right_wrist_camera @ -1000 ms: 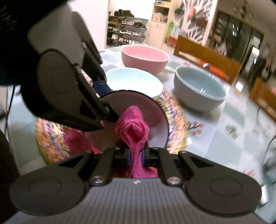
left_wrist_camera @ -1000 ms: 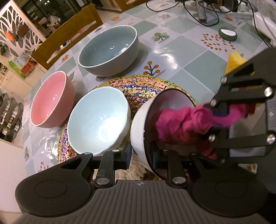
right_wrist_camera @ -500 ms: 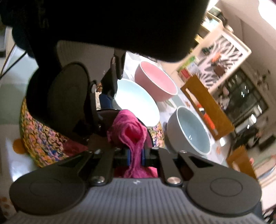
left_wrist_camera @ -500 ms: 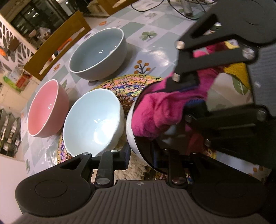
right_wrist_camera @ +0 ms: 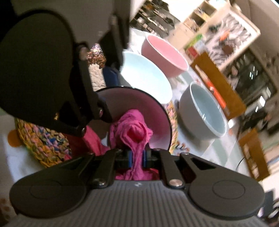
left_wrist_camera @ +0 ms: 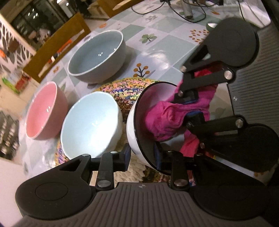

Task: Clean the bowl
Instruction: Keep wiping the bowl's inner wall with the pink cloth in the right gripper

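A white bowl (left_wrist_camera: 134, 125) with a black rim is tipped on its side over the woven mat (left_wrist_camera: 132, 89). My left gripper (left_wrist_camera: 142, 156) is shut on the bowl's lower rim, one finger outside the wall and one inside. A bunched magenta cloth (left_wrist_camera: 167, 120) lies against the bowl's inner wall. My right gripper (left_wrist_camera: 191, 106) comes in from the right and is shut on that cloth. In the right wrist view the cloth (right_wrist_camera: 132, 127) bulges out from the right gripper (right_wrist_camera: 136, 157) into the bowl (right_wrist_camera: 125, 99).
A pale blue bowl (left_wrist_camera: 90, 122) sits on the mat just left of the held bowl. A pink bowl (left_wrist_camera: 43, 111) and a grey bowl (left_wrist_camera: 97, 55) stand further left and behind. A wooden chair (left_wrist_camera: 57, 47) is beyond the table edge. Cables (left_wrist_camera: 183, 10) lie at the far side.
The right gripper has rolled and swung around inside the bowl, dragging the cloth over its inner wall. The left gripper has kept its hold on the tilted bowl.
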Available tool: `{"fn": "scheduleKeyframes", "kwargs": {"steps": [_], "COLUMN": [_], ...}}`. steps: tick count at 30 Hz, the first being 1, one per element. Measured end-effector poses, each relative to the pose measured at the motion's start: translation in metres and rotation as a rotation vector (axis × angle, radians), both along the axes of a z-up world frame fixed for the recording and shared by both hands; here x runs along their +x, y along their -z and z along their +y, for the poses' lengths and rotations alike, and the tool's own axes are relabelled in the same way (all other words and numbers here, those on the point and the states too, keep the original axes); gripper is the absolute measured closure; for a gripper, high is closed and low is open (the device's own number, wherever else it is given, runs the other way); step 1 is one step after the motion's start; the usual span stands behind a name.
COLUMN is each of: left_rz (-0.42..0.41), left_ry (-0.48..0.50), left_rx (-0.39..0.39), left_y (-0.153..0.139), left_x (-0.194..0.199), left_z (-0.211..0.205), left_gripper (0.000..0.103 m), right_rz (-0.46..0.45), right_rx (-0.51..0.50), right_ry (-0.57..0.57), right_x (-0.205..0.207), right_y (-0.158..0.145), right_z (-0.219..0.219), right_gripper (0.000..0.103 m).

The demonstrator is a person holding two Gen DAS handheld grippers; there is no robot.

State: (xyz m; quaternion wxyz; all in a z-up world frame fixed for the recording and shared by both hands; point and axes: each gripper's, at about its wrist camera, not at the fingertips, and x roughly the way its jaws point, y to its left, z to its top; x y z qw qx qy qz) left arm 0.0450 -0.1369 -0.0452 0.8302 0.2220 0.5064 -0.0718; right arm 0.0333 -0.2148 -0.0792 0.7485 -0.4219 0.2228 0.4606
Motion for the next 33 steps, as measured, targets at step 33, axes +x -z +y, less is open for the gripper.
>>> {"fn": "scheduleKeyframes", "kwargs": {"steps": [33], "left_rz": [0.093], "left_ry": [-0.293], "left_rx": [-0.288], "left_y": [0.003], "left_x": [-0.018], "left_z": [0.046], "left_gripper": [0.082], "right_rz": [0.456], "right_rx": [0.242], "right_ry": [0.159], "right_x": [0.029], "right_y": [-0.020], "right_z": [-0.021], "right_gripper": [0.092]}}
